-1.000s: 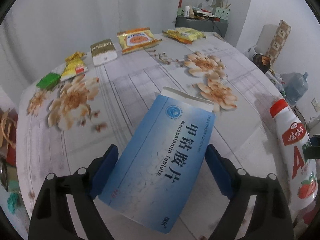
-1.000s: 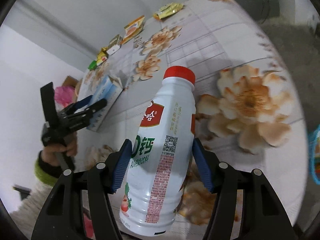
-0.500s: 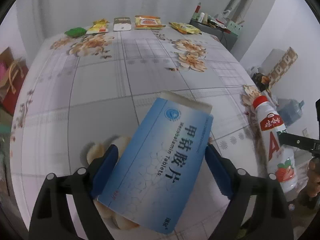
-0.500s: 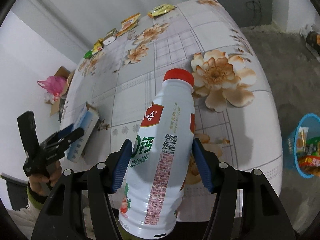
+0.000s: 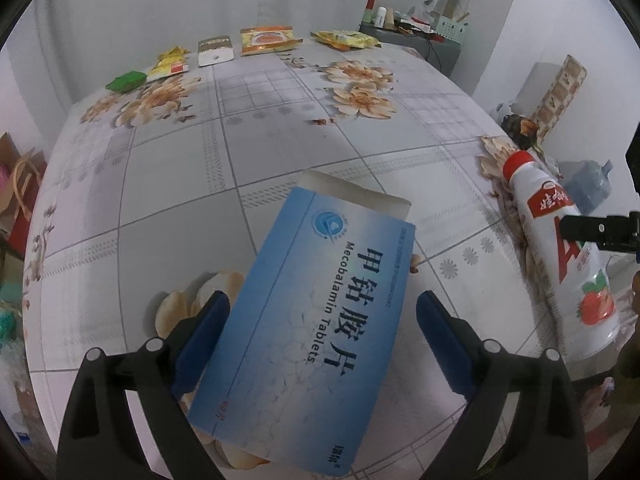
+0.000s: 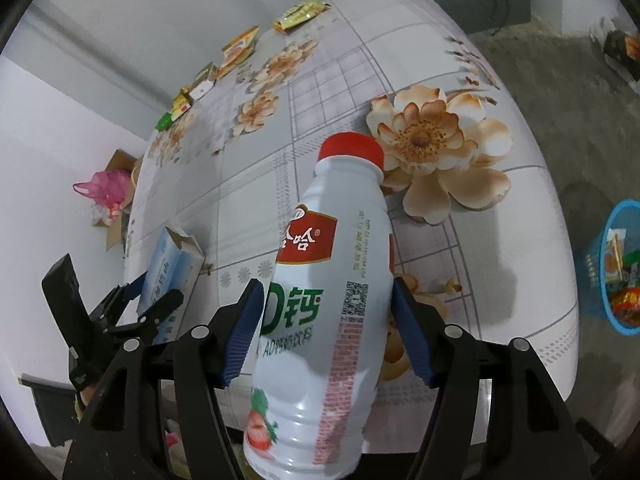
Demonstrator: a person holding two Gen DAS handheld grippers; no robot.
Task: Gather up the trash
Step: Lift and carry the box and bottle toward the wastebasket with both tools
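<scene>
Left gripper point(image 5: 320, 336): jaws are opening. The blue tablet box point(image 5: 316, 320) is between them, tilted, open flap away from the camera. A gap is seen at the right pad and the box sits slightly lower in view than half a second ago, so the hold is judged to be letting go. Contact at the left pad cannot be told.

Right gripper point(image 6: 328, 328): jaws are also opening. The white bottle point(image 6: 332, 280), red cap forward, is between them with the pads apparently still against its sides.

Change over the last second: the left wrist view is pulled back from the far row of packets to the near edge of the bench point(image 5: 180, 184). In the right wrist view the blue basket point(image 6: 596, 280) on the floor is now seen, already holding wrappers.

Meaning: both items are lifted off the bench and carried toward disposal, but neither is over the basket. It lies well to the right of the bottle. A release here is judged premature.

Uncollected at the far edge: green packet point(image 5: 126, 80), yellow packet point(image 5: 172, 65), small white box point(image 5: 216, 51), orange packet point(image 5: 269, 39), another yellow packet point(image 5: 345, 39).
</scene>
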